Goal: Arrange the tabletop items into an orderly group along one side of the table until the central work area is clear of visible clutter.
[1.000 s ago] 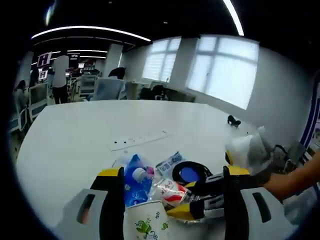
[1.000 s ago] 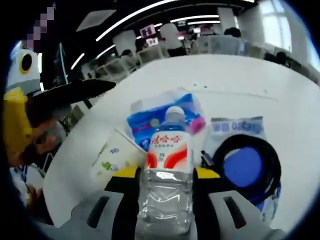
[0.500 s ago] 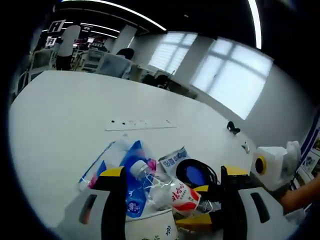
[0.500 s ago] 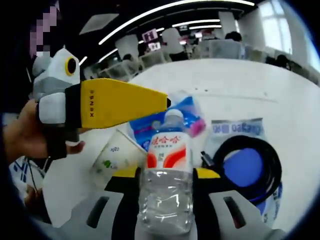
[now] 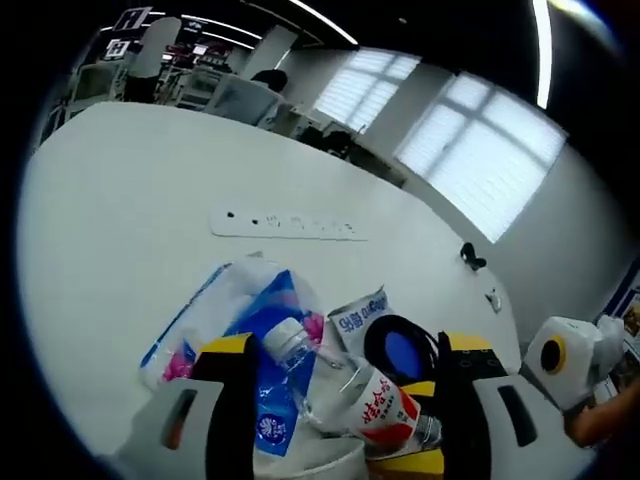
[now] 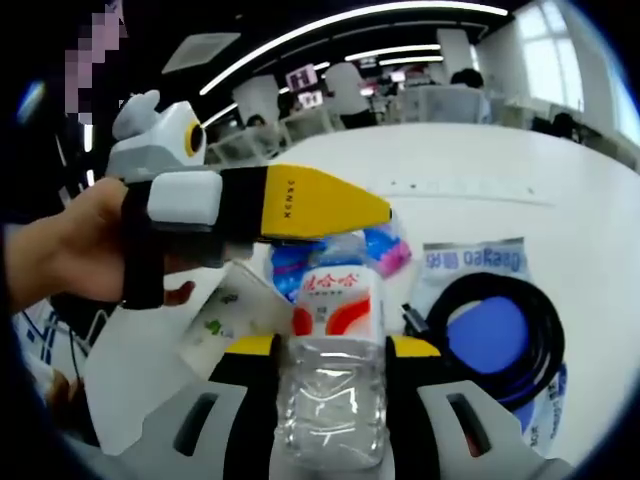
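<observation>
A clear water bottle (image 6: 333,330) with a red and white label lies gripped between my right gripper's (image 6: 332,345) jaws. To its left lies a paper cup (image 6: 225,315) with a green print. Behind it is a blue tissue pack (image 6: 385,250). To the right a black cable coil (image 6: 490,335) rests on a blue and white pouch (image 6: 470,258). My left gripper (image 6: 370,210), held by a hand, hovers just above the bottle's cap. In the left gripper view my left gripper (image 5: 345,350) stands open over the bottle (image 5: 340,385), tissue pack (image 5: 250,320) and coil (image 5: 400,350). The cup's rim (image 5: 300,465) shows at the bottom.
A white power strip (image 5: 290,222) lies on the white table (image 5: 120,220) beyond the pile. Two small dark items (image 5: 470,258) sit near the far right edge. Chairs, desks and people stand past the table's far side.
My left gripper has moved in over the bottle and cup, further into the right gripper view. The right gripper has stayed shut on the bottle.
</observation>
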